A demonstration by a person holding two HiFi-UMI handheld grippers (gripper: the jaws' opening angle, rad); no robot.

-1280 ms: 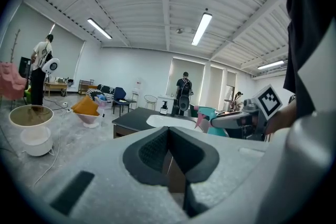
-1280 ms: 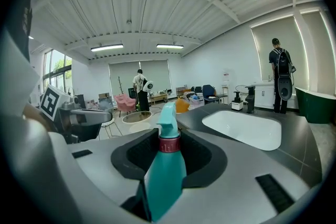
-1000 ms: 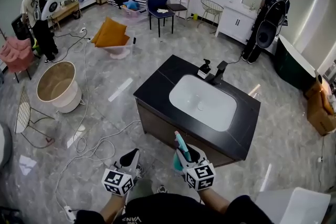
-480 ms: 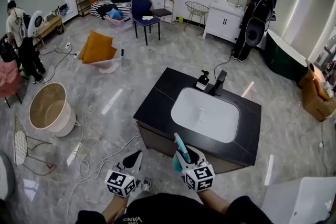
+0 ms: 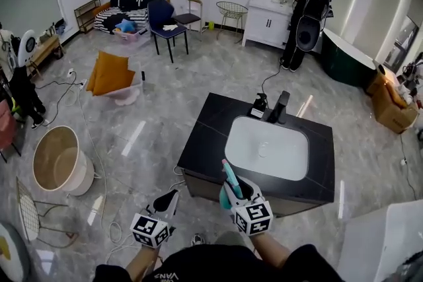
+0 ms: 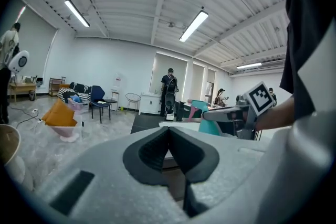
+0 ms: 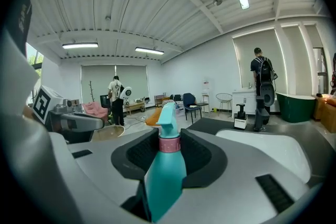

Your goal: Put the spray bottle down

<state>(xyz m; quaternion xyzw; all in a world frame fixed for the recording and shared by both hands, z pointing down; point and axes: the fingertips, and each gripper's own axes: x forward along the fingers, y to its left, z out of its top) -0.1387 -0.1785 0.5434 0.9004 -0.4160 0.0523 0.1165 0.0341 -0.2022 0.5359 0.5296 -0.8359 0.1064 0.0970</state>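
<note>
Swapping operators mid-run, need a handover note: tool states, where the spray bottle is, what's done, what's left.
Tools: left tool shut and empty; right tool shut on the teal spray bottle, nozzle pointing away from the person.
Things: the bottle is in the air at the near edge of the black counter with its white basin.
Done: bottle is in grip.
Left: set it down, probably on the counter's bare stretch, then open the right tool.
</note>
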